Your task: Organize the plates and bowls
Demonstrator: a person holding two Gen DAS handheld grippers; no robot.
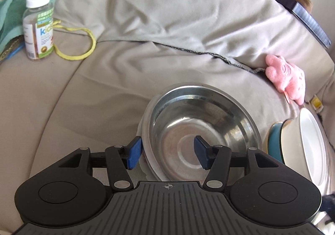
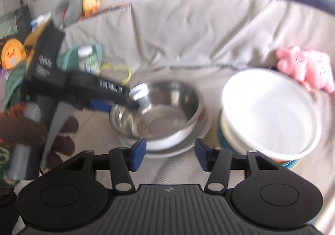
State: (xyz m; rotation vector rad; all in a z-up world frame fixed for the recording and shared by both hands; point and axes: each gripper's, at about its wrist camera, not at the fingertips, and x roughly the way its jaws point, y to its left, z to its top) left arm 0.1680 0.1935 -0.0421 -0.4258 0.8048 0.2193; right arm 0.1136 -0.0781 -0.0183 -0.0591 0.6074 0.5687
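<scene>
While the left claw (image 1: 167,152) stands wide with its pads astride the near rim of the steel bowl (image 1: 201,128), one blue pad outside the wall and the other inside over the basin, neither pad looks to press on the metal. That bowl sits on a pale plate (image 2: 178,151) on the sofa cushion (image 1: 83,92). Just to its right lies a white bowl (image 2: 270,115), tilted on a blue dish (image 1: 275,142). The right claw (image 2: 169,154) is open and empty, hovering short of the steel bowl, with the white stack off to its right. By my reading the left claw is nearer the steel bowl, the right nearer the white one.
</scene>
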